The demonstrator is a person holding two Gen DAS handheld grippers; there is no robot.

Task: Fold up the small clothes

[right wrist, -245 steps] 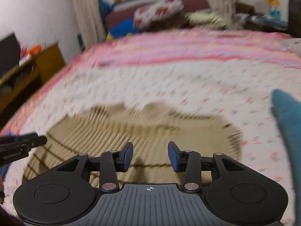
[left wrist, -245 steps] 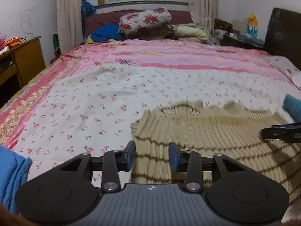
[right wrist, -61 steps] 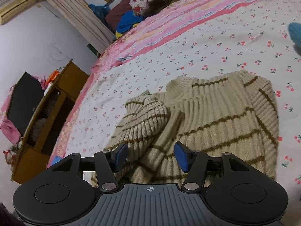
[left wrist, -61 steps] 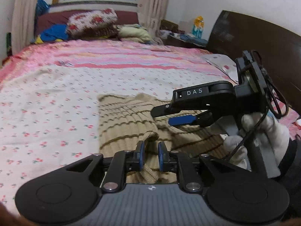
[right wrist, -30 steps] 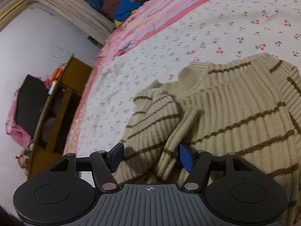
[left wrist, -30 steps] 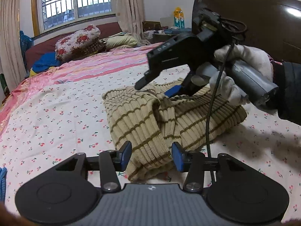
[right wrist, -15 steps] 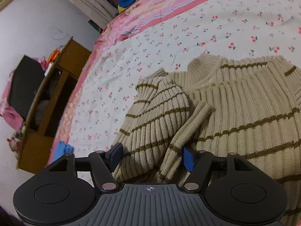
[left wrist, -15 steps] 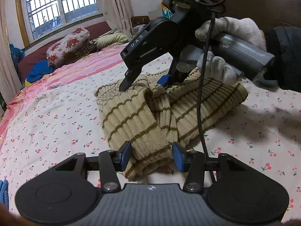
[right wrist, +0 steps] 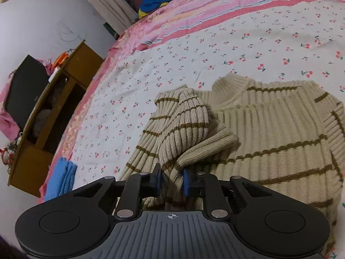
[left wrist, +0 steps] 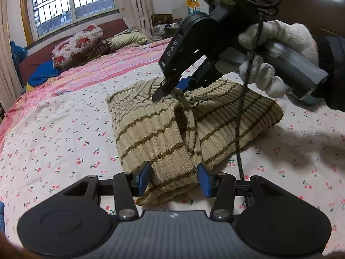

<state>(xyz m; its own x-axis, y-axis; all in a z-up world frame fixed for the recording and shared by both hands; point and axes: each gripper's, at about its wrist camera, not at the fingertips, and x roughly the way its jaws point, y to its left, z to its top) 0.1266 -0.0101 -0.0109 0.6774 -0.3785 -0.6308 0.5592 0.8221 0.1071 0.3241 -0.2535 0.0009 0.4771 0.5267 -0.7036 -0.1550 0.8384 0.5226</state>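
Observation:
A beige ribbed sweater (left wrist: pixel 151 129) with brown stripes lies partly folded on the bed, one sleeve laid over its body. My left gripper (left wrist: pixel 174 179) stands open low over the near end, and the folded sleeve end lies between its blue pads. My right gripper (left wrist: pixel 172 90) comes down on the sweater's far side, held by a white-gloved hand (left wrist: pixel 269 41). In the right wrist view that gripper (right wrist: pixel 172 182) has its jaws closing, and a bunched fold of the sweater (right wrist: pixel 280 129) is pinched between the pads.
The bed's cherry-print sheet (left wrist: pixel 54 140) spreads around the sweater, with pillows (left wrist: pixel 75 45) at the head. A black cable (left wrist: pixel 239 129) hangs from the right gripper across the sweater. A wooden cabinet (right wrist: pixel 54 112) stands beside the bed, and a blue cloth (right wrist: pixel 62 179) lies at the bed's edge.
The right gripper's jaws have come together from wide apart onto a fold of the sweater's sleeve. The left gripper has kept its place and width.

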